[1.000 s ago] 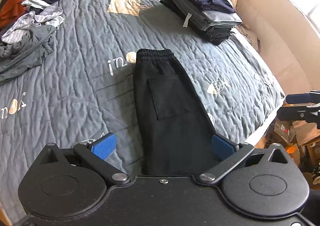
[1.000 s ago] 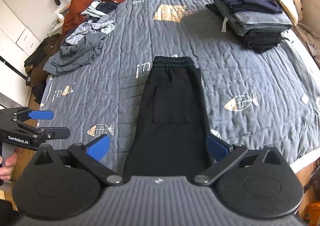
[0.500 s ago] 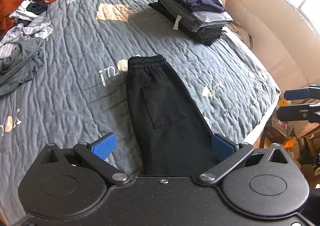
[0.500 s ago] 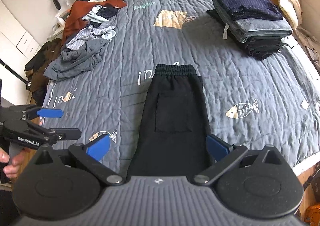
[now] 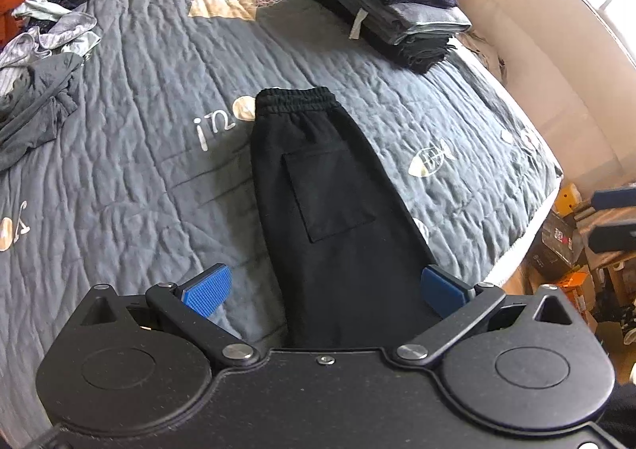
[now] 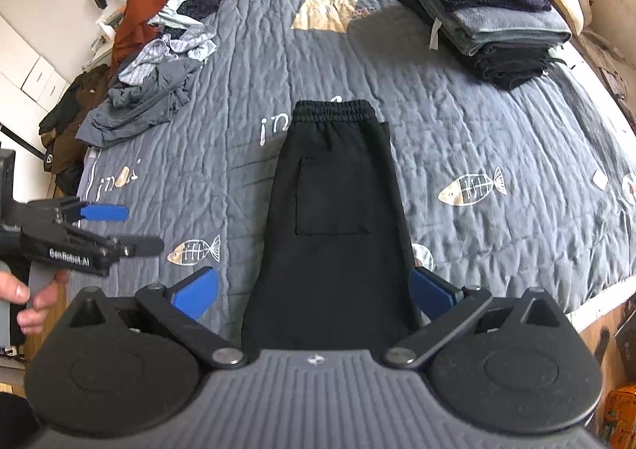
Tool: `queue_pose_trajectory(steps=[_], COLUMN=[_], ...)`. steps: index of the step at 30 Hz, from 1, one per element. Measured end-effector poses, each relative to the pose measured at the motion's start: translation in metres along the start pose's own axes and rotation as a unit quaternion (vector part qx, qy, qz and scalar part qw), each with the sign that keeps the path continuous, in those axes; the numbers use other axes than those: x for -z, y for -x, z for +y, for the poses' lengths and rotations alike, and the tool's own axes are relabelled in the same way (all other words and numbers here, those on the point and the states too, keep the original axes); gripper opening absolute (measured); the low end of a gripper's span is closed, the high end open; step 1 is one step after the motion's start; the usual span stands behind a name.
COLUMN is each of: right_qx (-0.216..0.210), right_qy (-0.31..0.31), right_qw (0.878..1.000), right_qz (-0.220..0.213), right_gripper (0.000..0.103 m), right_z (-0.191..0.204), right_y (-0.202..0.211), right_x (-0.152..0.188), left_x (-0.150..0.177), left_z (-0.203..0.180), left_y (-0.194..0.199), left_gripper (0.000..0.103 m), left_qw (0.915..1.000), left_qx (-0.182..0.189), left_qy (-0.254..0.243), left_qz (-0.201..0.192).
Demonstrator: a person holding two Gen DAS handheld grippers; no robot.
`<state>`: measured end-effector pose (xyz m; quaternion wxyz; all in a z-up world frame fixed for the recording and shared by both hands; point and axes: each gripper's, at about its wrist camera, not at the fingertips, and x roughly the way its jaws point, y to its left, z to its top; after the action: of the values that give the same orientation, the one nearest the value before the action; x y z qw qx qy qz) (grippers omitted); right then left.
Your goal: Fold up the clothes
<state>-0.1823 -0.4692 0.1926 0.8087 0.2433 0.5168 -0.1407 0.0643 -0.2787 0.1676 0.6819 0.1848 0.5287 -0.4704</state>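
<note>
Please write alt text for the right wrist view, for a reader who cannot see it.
Black pants, folded lengthwise, lie flat on a grey quilted bed between the open fingers of the right claw. A pile of unfolded clothes lies far left, a folded stack far right, and the open left claw at the left edge.

The left gripper (image 5: 325, 289) is held with its blue pads (image 5: 206, 289) spread wide apart. The right gripper (image 6: 314, 289) is likewise held wide open. At the right view's left edge, the left gripper's handle is gripped by a hand (image 6: 30, 296), fingers curled
</note>
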Motion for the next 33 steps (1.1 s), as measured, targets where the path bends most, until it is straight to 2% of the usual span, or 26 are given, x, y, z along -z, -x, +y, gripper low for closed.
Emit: queue_pose_trajectory(steps=[6,11,18,23,25,27,33], right_qx=[0.001,-0.002,-0.024,-0.043,-0.048,-0.048,-0.059], right_qy=[0.003,-0.014,-0.056,-0.077,-0.086,-0.09,-0.096], right_qw=[1.0,0.999,0.997,0.995,0.994,0.994,0.992], right_qz=[0.03,0.044,0.037,0.034,0.039,0.045,0.055], right_gripper=[0.102,0.102,0.102,0.102,0.102,0.102,0.102], right_z=[-0.016,-0.037,-0.069,-0.093,-0.102,-0.11,-0.127], right_y=[-0.024,-0.051,-0.085,-0.112,-0.126,-0.14,-0.172], right_x=[0.0,0.001,0.011,0.019,0.022,0.027,0.038], left_x=[-0.011,-0.027,-0.065,-0.088,-0.095,-0.101,-0.107], left_z=[0.011,0.028,0.065,0.083,0.092,0.1,0.117], left_y=[-0.03,-0.065,-0.136,-0.192,-0.213,-0.232,-0.277], left_gripper=[0.103,0.102,0.102,0.101,0.101,0.094,0.094], left_qw=[1.0,0.9997,0.998,0.9931,0.9924,0.992,0.9903], left_qx=[0.004,0.023,0.064,0.117,0.122,0.124,0.134], left_qy=[-0.005,-0.008,0.005,0.0,0.001,0.0,-0.015], left_qz=[0.006,-0.002,0.004,0.013,0.018,0.021,0.035])
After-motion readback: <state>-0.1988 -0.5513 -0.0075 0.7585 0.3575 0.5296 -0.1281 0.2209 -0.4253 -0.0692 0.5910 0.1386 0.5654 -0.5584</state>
